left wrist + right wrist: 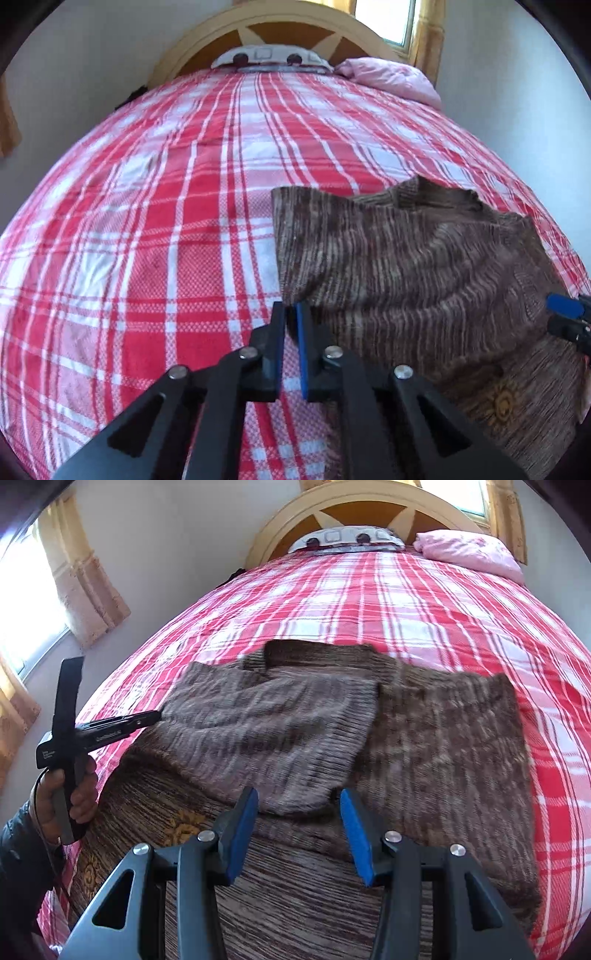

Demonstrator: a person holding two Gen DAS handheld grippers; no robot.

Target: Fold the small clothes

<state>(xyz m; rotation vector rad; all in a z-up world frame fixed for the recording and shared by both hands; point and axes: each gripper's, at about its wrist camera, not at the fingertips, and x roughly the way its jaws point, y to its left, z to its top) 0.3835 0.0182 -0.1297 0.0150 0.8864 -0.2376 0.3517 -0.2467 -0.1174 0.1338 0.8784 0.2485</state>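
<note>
Right wrist view: I am holding my left gripper (157,716) nearly closed at the brown knit sweater's (424,731) left folded flap, empty, while my right gripper (299,834) is hovering half-spread over its near hem, ready to grasp.

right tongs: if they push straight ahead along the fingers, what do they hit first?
Most likely the folded-over flap of the brown knit sweater, which lies between and just beyond the open right tongs. Past it lies the plaid bedspread. Depth is unclear in the fisheye.
</note>
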